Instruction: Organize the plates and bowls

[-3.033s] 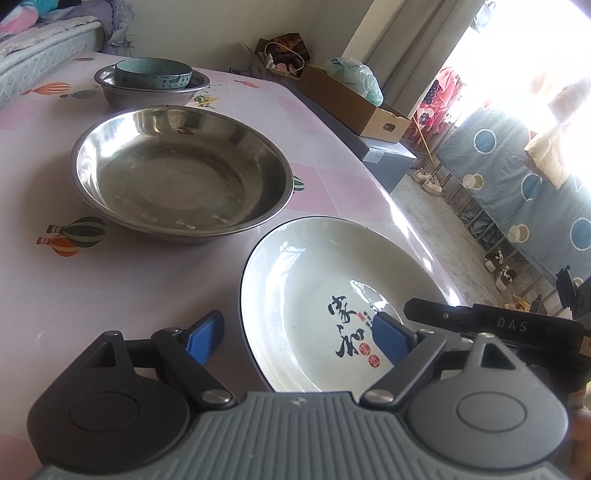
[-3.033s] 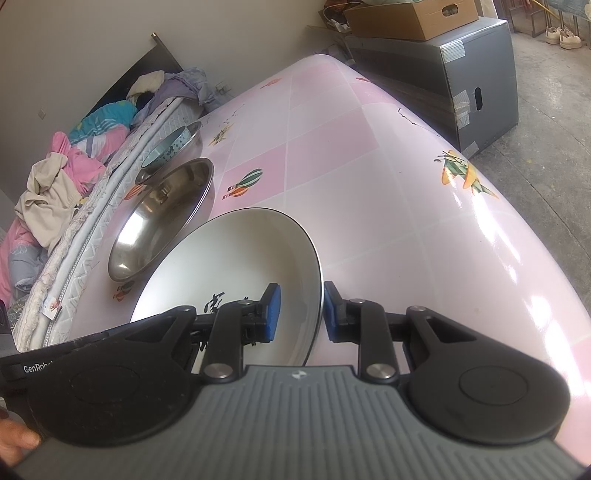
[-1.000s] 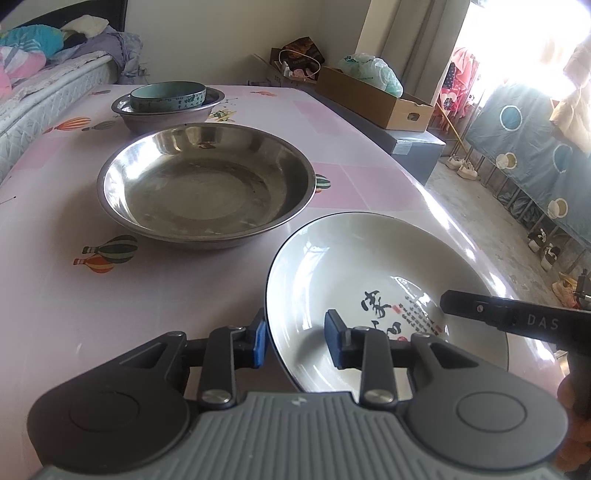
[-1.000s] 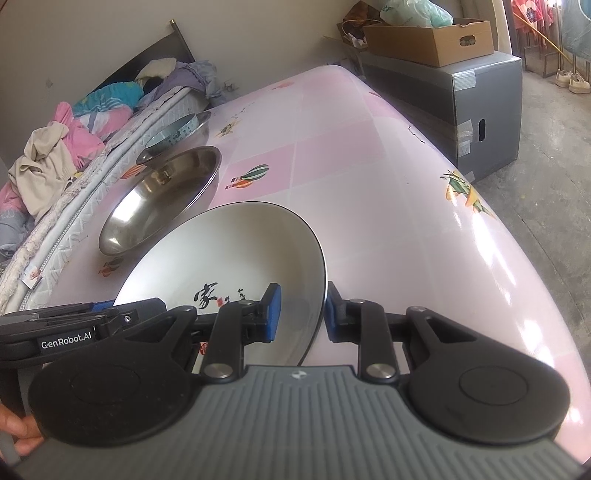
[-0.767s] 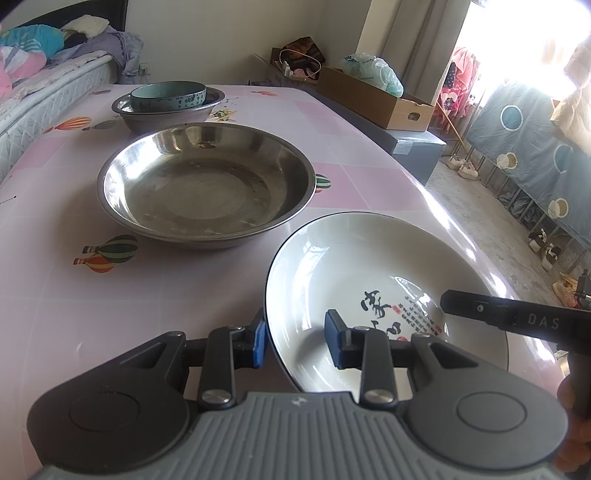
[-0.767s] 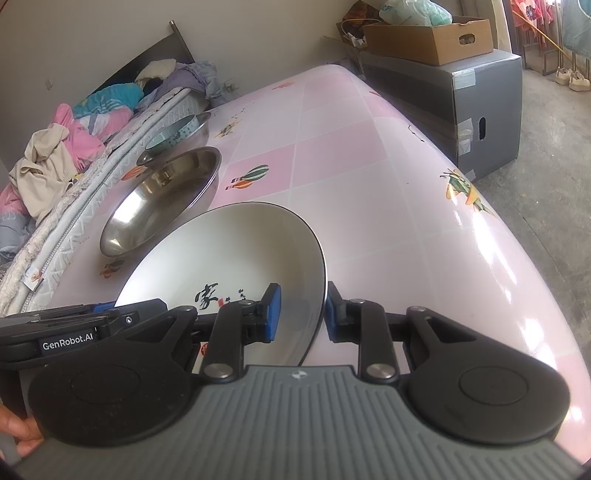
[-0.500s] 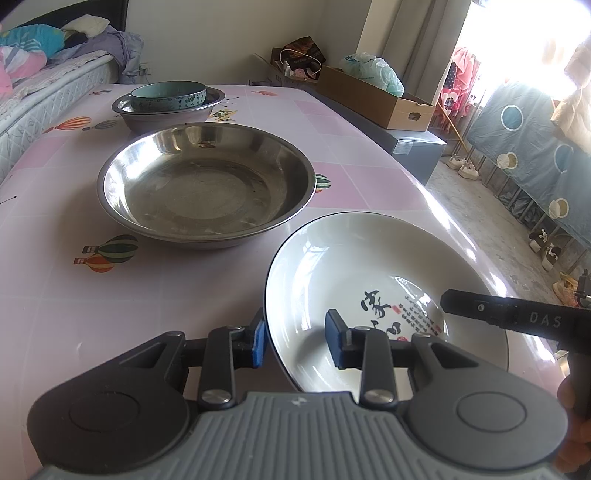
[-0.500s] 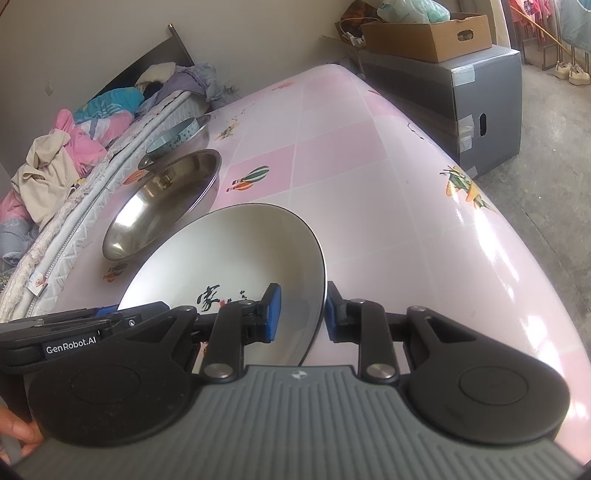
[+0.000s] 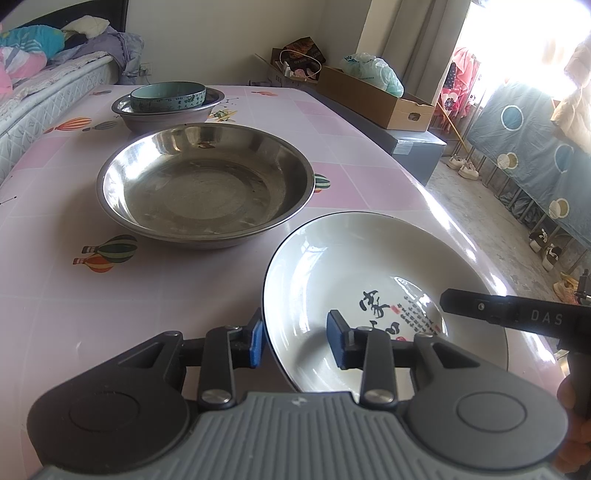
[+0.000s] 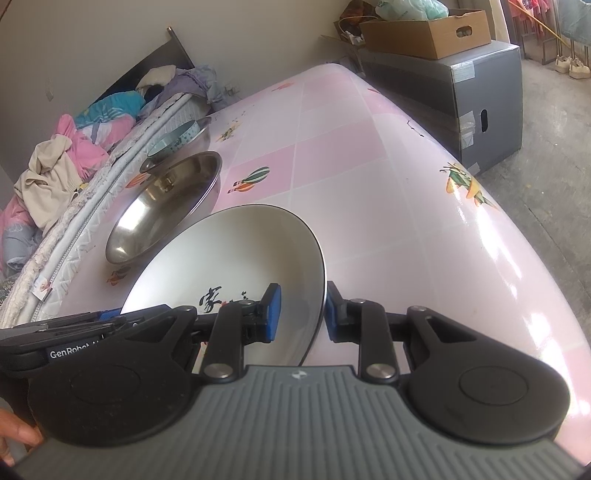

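Note:
A white plate [image 9: 354,258] with black writing and a dark rim lies on the pink table, nearest to me. My left gripper [image 9: 295,343] straddles its near left rim, with one blue pad outside and one on the inner wall. Its jaws are opening slightly. My right gripper [image 10: 301,314] is shut on the plate's [image 10: 229,251] right rim, and its body shows as a black bar [image 9: 517,314] in the left wrist view. A wide steel basin [image 9: 203,192] sits just behind the plate. Further back, a teal bowl [image 9: 168,96] rests inside a smaller steel bowl [image 9: 170,114].
The pink table [image 10: 388,192] curves off to bare floor on the right. A grey cabinet [image 10: 461,88] carrying a cardboard box [image 10: 424,33] stands past the far edge. A bed piled with clothes [image 10: 55,166] runs along the table's left side.
Three seconds ago the left jaws stood wide apart. They have since closed around the plate's left rim. Over the last second nothing has visibly moved.

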